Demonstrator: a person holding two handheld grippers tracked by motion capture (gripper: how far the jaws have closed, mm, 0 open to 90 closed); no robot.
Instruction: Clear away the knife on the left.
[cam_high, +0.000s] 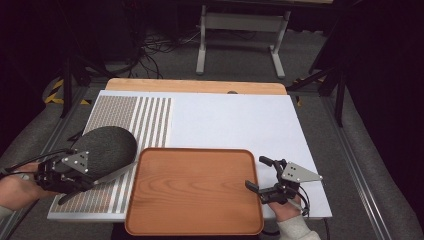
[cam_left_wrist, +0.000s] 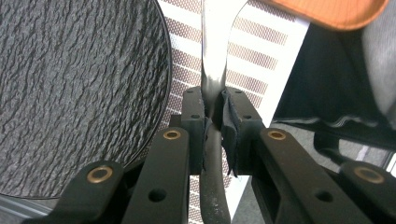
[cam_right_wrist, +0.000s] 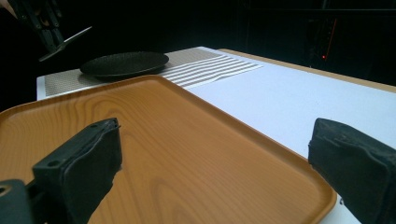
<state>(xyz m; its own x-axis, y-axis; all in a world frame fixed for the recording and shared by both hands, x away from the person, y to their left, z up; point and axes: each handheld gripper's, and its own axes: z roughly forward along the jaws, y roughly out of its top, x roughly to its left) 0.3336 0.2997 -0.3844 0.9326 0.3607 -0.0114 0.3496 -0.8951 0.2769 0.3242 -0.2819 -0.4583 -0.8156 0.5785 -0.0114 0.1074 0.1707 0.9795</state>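
From the high view, the desk (cam_high: 240, 125) carries one rectangular wooden tray with rounded corners (cam_high: 194, 191), one round dark textured plate (cam_high: 107, 145) and one white mat with a striped and dotted pattern on its left part (cam_high: 150, 120). The tray lies at the near edge in the middle; the plate sits on the patterned part just left of the tray. The left gripper (cam_high: 75, 184), held by a hand (cam_high: 17, 189) that enters from the lower left, is over the near rim of the plate and holds one knife with a silver blade and dark handle (cam_high: 107, 176), its blade pointing toward the tray's left edge. The right gripper (cam_high: 260, 175) sits at the tray's right edge, its hand (cam_high: 287, 210) coming in from below, and its jaws stand wide apart.

In the left gripper view, the jaws are clamped on the knife (cam_left_wrist: 214, 88) where blade meets handle; the plate (cam_left_wrist: 79, 88) lies to the left, and a corner of the tray (cam_left_wrist: 331, 11) shows at the top right.

In the right gripper view, the two jaws are spread with nothing between them, over the tray (cam_right_wrist: 154, 154). The plate (cam_right_wrist: 125, 63) lies beyond, and the left gripper (cam_right_wrist: 51, 44) hangs above it with the knife (cam_right_wrist: 70, 39).
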